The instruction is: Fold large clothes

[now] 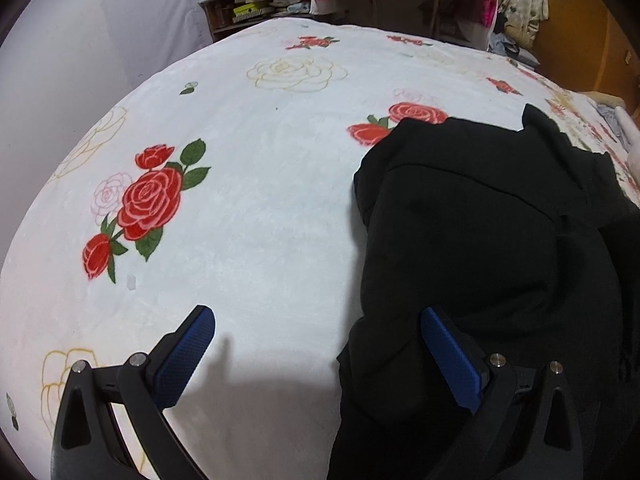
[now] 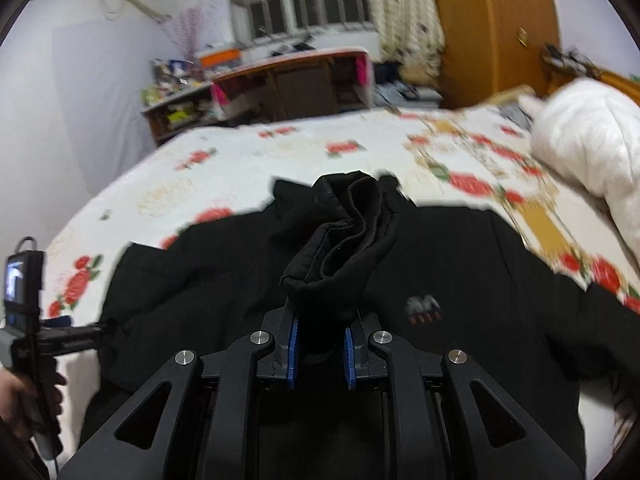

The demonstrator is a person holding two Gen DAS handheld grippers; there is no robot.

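Observation:
A large black jacket [image 2: 460,264] lies spread on the bed, a small logo on its chest. In the left wrist view it [image 1: 480,248] fills the right side. My left gripper [image 1: 316,320] is open and empty, just above the blanket at the jacket's left edge; its right finger [image 1: 452,356] is over the black cloth. My right gripper [image 2: 320,328] is shut on a bunched black sleeve cuff [image 2: 348,232] and holds it up above the jacket's middle.
The bed has a white blanket with red roses [image 1: 240,216]. A white duvet [image 2: 592,144] is piled at the right. A wooden desk [image 2: 296,84] and cluttered shelves [image 1: 248,4] stand beyond the bed's far edge. The left handle [image 2: 32,320] shows at the left.

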